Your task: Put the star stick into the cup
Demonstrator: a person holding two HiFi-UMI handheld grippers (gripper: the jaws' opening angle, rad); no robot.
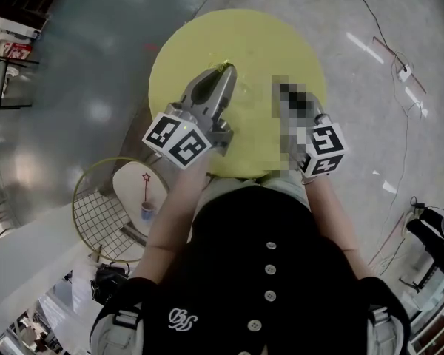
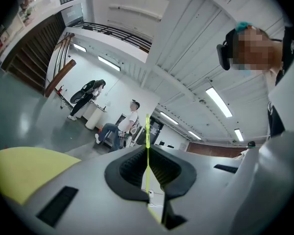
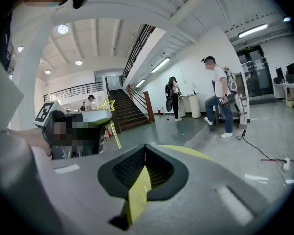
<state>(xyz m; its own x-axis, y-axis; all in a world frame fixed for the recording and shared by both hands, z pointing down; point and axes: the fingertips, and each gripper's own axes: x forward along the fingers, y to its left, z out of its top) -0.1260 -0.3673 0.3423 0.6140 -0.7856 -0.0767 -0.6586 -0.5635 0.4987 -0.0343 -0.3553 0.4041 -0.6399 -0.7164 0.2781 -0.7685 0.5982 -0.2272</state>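
My left gripper (image 1: 223, 72) reaches over the round yellow table (image 1: 259, 43), shut on a thin yellow-green star stick (image 2: 147, 131) that stands up between its closed jaws (image 2: 147, 150). In the right gripper view the stick's star (image 3: 107, 104) shows above the left gripper (image 3: 104, 115). My right gripper (image 1: 285, 89), partly under a mosaic patch, hovers beside it over the table's right half. Its jaws (image 3: 145, 148) meet with nothing between them. A small cup (image 1: 146, 211) holding a red star stick (image 1: 145, 177) stands on a chair seat at the lower left.
The wire-backed chair (image 1: 96, 205) stands left of the person's body, below the table's near edge. Cables (image 1: 399, 65) run over the grey floor to the right. Several people (image 3: 218, 102) and a staircase (image 3: 125, 109) are far off in the hall.
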